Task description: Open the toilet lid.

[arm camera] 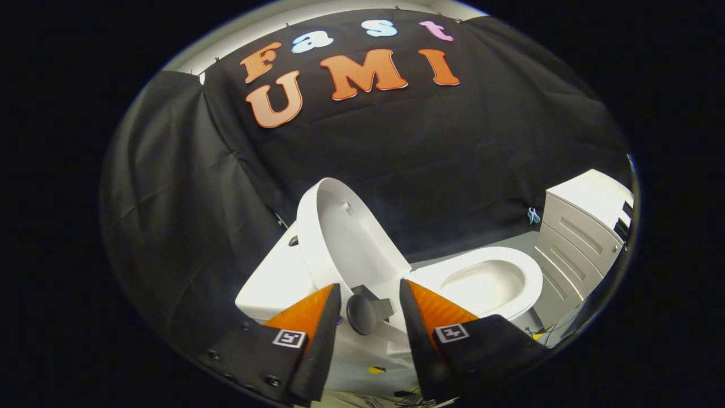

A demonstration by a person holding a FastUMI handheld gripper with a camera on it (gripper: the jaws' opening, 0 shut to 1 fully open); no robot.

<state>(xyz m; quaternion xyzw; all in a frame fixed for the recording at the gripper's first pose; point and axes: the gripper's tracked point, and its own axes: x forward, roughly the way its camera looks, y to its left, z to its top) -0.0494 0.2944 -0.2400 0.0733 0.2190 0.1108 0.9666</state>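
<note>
Tool (pixel 370 294) fingers spread apart, tilted, just before the raised toilet lid (pixel 340 238), gripping nothing.

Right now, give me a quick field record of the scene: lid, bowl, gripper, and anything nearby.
toilet lid: raised, standing upright against the tank, its inner side facing the bowl
toilet bowl: uncovered, rim and inside in plain sight, beyond the gripper
tank: behind the lid, a button on top
gripper: open, fingers apart, holding nothing
dark knob: between the fingers, touching neither
cabinet: white, with drawers, past the bowl
task status: lid looks open
</note>
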